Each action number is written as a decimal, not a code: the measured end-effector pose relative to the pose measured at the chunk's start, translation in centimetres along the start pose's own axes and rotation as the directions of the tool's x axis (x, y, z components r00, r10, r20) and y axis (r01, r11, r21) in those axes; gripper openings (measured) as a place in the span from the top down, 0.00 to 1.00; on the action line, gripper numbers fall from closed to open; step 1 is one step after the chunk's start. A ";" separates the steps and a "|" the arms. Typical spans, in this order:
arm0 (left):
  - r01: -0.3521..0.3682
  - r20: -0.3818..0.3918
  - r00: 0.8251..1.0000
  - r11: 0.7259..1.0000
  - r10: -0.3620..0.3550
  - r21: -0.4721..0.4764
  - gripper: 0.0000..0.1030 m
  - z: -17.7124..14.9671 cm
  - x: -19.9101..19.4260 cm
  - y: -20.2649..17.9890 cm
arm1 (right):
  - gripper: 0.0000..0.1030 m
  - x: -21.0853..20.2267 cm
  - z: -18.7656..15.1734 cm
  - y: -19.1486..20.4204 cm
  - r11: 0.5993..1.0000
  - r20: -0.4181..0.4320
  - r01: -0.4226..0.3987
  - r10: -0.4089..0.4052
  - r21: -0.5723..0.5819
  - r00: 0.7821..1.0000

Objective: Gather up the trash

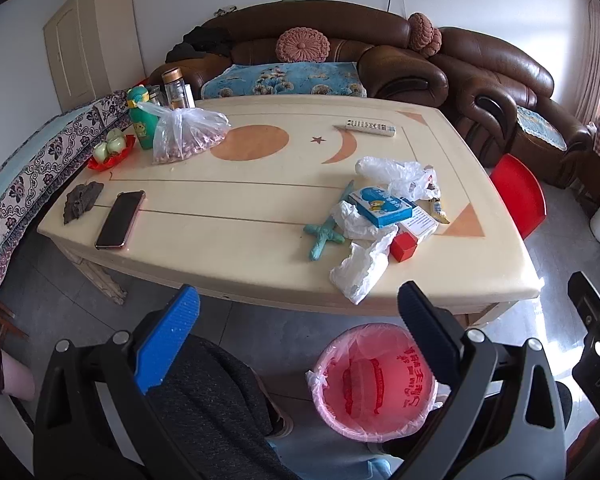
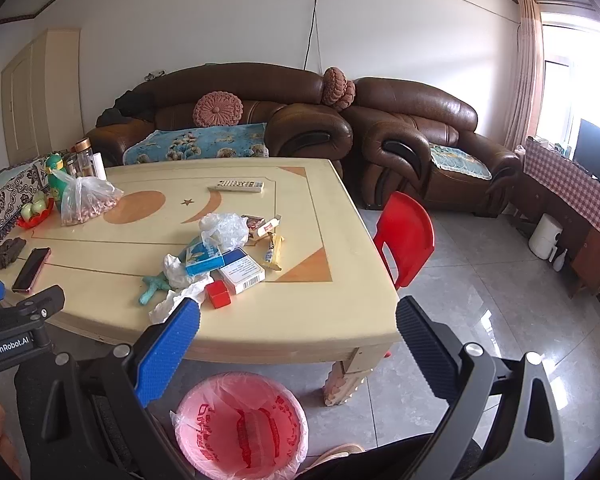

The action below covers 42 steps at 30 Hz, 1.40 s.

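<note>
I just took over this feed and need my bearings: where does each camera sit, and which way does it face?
Left wrist: on the left tongs, open, above the pink-lined bin, facing across the table to the sofa; a grey-clad leg and the right tongs' edge show.
Right wrist: on the right tongs, open, further right, facing the same way, taking in the red chair; the left tongs' body shows.
Shared: table, trash pile, bin, sofa.

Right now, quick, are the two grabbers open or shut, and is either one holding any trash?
Left gripper: open, holding nothing.
Right gripper: open, holding nothing.
</note>
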<state>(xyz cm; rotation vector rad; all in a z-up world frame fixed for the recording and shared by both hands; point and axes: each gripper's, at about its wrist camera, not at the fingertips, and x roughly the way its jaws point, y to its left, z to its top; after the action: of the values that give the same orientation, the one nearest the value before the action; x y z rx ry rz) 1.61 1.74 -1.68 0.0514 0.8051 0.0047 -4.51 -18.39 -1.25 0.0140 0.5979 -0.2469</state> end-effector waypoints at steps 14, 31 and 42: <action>0.005 0.007 1.000 1.000 -0.005 0.025 0.06 0.0 -0.3 -0.8 | 0.07 0.0 -0.1 0.0 1.000 0.000 0.007 -0.007 0.000 1.000; 0.003 0.018 1.000 1.000 -0.004 0.031 0.06 0.2 -0.6 -0.6 | 0.07 0.0 -0.2 -0.1 1.000 0.002 0.004 -0.004 -0.002 1.000; 0.017 0.019 1.000 0.996 -0.019 0.091 0.06 0.2 0.0 -1.4 | 0.07 1.0 -0.2 0.2 0.999 -0.019 -0.037 0.037 -0.017 0.999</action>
<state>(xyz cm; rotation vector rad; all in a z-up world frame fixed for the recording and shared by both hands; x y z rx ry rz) 1.79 0.31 -1.59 0.1303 0.7852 -0.0500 -3.80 -18.43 -1.97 0.0101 0.6175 -0.2058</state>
